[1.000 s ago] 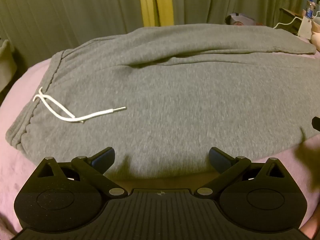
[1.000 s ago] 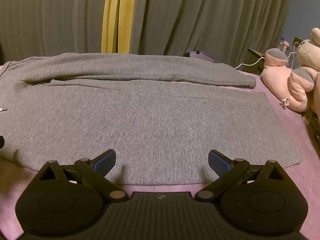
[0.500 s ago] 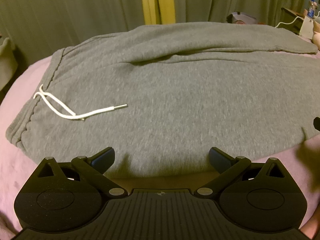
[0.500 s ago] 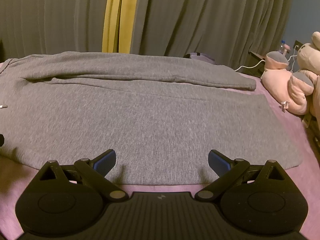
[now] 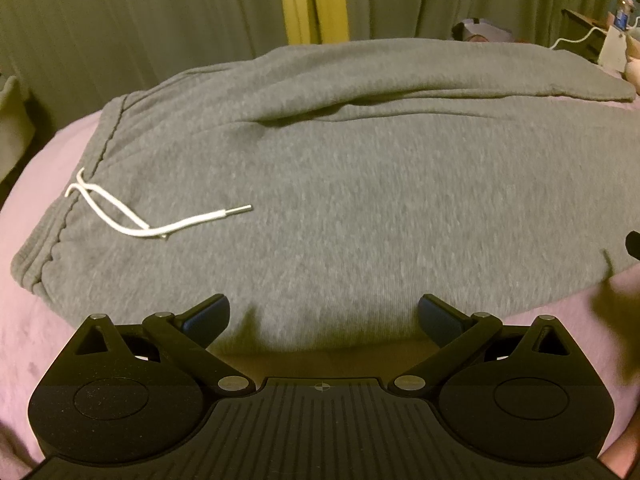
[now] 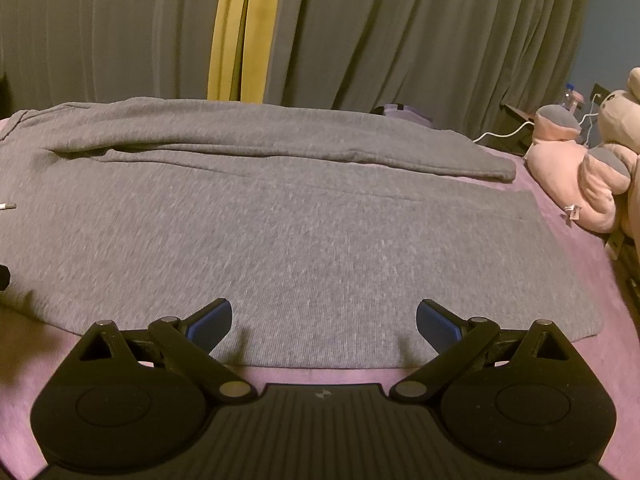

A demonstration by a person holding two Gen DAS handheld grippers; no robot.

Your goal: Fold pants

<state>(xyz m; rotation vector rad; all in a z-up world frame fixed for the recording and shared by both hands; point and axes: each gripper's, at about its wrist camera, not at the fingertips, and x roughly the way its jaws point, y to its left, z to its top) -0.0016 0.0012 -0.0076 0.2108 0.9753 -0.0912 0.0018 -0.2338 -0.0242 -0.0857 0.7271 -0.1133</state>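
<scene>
Grey sweatpants (image 5: pixel 360 200) lie flat across a pink bed, waistband at the left, legs running right. A white drawstring (image 5: pixel 132 216) lies on the front near the waistband. My left gripper (image 5: pixel 324 316) is open and empty, hovering at the near edge of the pants by the hip. In the right wrist view the near leg (image 6: pixel 320 248) spreads out to its hem at the right, with the far leg (image 6: pixel 280 144) behind it. My right gripper (image 6: pixel 324 320) is open and empty over the near leg's edge.
The pink bed cover (image 6: pixel 580 360) shows around the pants. A pink and grey plush toy (image 6: pixel 588 168) sits at the right end of the bed. Grey curtains (image 6: pixel 400 40) hang behind, and a side table with a white cable (image 5: pixel 588 36) stands at the far right.
Both grippers have drifted slightly, with a small shift in the view. The pants have not moved and both grippers stay open.
</scene>
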